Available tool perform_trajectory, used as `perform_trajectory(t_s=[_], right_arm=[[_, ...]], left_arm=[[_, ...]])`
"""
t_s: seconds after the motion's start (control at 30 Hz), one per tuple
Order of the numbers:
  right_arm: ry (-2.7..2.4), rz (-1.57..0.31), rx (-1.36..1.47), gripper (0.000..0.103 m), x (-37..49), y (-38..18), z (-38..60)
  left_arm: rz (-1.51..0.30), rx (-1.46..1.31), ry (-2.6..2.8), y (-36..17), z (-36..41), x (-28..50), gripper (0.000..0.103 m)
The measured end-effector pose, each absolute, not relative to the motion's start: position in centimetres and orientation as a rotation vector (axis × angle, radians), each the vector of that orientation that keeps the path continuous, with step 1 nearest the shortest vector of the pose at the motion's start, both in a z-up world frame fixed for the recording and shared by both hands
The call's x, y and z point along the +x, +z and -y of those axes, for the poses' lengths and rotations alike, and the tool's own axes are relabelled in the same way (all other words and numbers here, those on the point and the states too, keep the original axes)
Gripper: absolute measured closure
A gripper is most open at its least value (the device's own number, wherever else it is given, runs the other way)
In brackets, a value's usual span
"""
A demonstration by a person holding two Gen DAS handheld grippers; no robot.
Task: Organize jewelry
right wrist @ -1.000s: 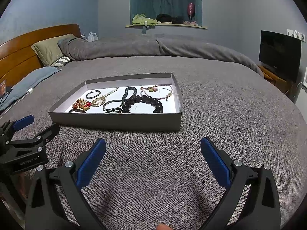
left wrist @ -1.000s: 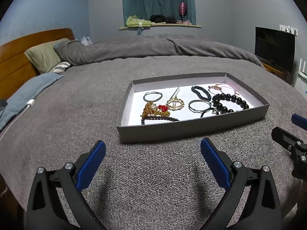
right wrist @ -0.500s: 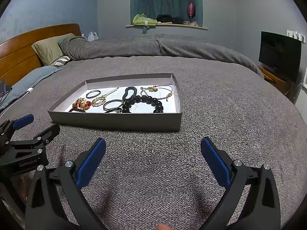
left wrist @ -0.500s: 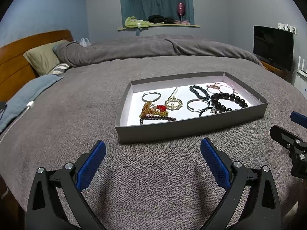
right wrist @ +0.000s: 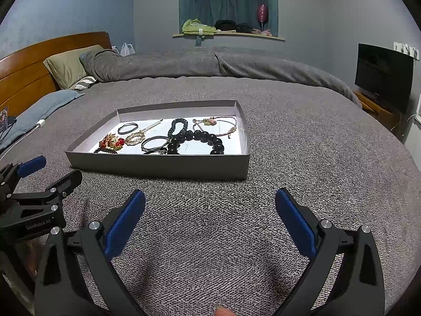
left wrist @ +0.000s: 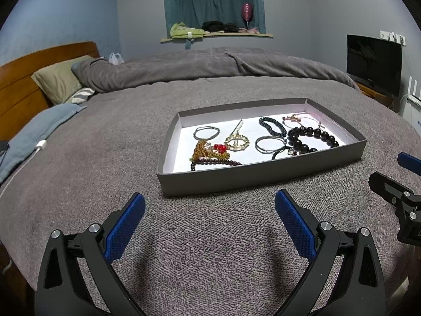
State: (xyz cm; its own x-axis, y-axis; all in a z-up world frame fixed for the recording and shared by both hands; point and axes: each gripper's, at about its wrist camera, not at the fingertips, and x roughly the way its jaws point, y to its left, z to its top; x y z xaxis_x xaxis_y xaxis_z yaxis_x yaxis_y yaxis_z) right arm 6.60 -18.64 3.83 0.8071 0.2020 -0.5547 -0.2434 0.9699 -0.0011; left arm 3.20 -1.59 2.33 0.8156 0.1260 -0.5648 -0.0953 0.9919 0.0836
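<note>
A shallow grey tray (left wrist: 263, 175) with a white floor sits on the grey bedspread; it also shows in the right wrist view (right wrist: 158, 166). Inside lie several pieces: a large black bead bracelet (left wrist: 310, 138) (right wrist: 200, 138), a dark green bracelet (left wrist: 272, 126), a gold and red piece (left wrist: 208, 151) (right wrist: 111, 142), a thin wire bangle (left wrist: 269, 144), a pink cord bracelet (right wrist: 218, 123). My left gripper (left wrist: 210, 205) is open and empty, just short of the tray's near wall. My right gripper (right wrist: 210, 205) is open and empty, also in front of the tray.
The bed has a wooden headboard (left wrist: 21, 84), pillows (left wrist: 59, 77) and a rolled grey duvet (left wrist: 210, 65) at the far side. A TV (left wrist: 373, 63) stands at the right. A white charger cable (left wrist: 39, 146) lies at the left.
Both grippers have lifted and drawn back slightly, so the tray sits a little lower in view. Jaws stay open.
</note>
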Motion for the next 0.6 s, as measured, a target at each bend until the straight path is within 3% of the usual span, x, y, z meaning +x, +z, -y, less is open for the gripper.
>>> perform_trajectory(t_s=[0.6], right_arm=[[0.239, -0.587, -0.078, 0.005, 6.62, 3.72, 18.71]], left_arm=[[-0.604, 0.055, 0.117, 2.38, 1.62, 3.15, 0.005]])
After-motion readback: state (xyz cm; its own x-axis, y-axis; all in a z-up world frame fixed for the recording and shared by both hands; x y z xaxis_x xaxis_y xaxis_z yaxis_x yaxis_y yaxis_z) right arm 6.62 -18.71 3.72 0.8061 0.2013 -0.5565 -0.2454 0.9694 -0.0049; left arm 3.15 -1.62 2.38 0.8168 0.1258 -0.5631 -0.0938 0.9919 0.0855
